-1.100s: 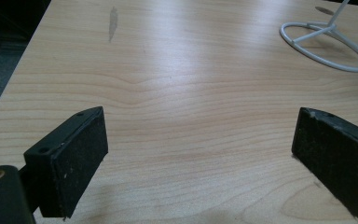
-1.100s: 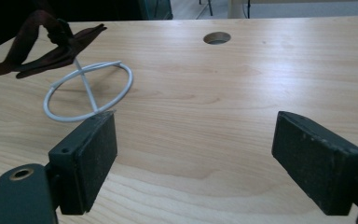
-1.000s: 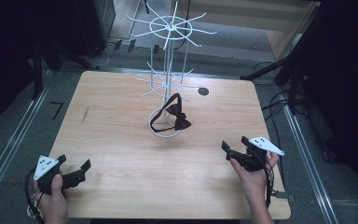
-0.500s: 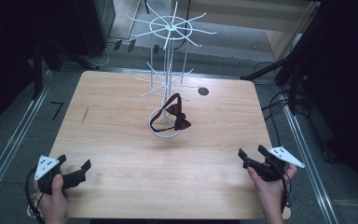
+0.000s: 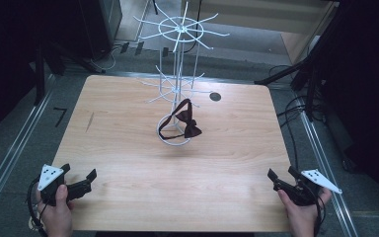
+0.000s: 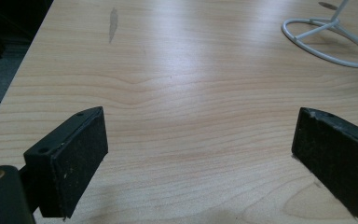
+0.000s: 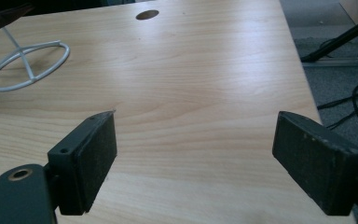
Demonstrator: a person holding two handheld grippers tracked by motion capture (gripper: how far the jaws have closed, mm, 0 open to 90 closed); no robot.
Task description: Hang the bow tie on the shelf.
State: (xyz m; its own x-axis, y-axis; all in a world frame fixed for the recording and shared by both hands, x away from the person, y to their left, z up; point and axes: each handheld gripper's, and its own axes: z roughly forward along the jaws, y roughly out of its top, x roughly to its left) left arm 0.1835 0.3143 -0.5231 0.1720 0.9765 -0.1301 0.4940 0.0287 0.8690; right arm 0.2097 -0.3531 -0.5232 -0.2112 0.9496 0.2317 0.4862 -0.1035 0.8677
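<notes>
Two hand-held grippers rest at the near corners of a pale wooden desk. At the person's left, the left gripper has its fingers spread wide with bare wood between them. At the near right corner, the right gripper also has its fingers spread apart, holding nothing. Well apart from both, toward the middle of the desk, stands a white wire display stand on a ring-shaped base. A dark bow tie hangs from a low arm of the stand, just above that ring. Beyond the stand, a small dark round hole sits in the desktop. Open desk lies between each gripper and the stand.
</notes>
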